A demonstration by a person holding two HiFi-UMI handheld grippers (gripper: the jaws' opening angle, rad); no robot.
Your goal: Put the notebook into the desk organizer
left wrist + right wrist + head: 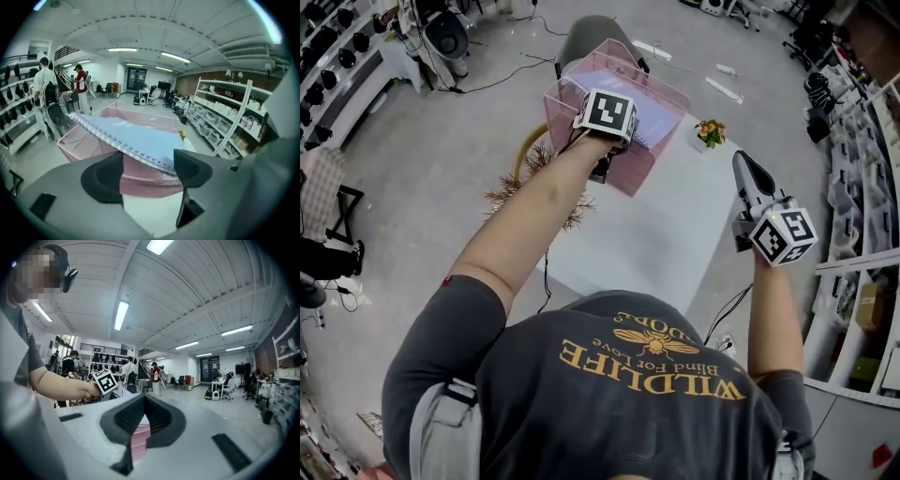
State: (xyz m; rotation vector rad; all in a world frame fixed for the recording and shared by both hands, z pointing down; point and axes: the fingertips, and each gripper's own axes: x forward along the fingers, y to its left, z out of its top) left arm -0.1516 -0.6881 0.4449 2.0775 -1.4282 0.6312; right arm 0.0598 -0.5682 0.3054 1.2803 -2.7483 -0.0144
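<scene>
A pink mesh desk organizer (630, 174) stands at the far left of the white table (666, 239). The spiral notebook (653, 116) lies tilted across the organizer's top, its pale blue cover (140, 138) up and its wire binding toward me. My left gripper (147, 171) is at the organizer's (140, 180) near wall, just short of the notebook's lower edge, jaws open and not pressing on it; from the head view only its marker cube (607, 112) shows well. My right gripper (750, 178) hovers over the table's right side, shut and empty (144, 397).
A small potted flower (710, 133) stands on the table right of the organizer. A dried-branch decoration (539, 183) sits at the table's left edge, a chair (591, 37) behind it. Shelving (225, 126) lines the right; two people (81, 86) stand at the back left.
</scene>
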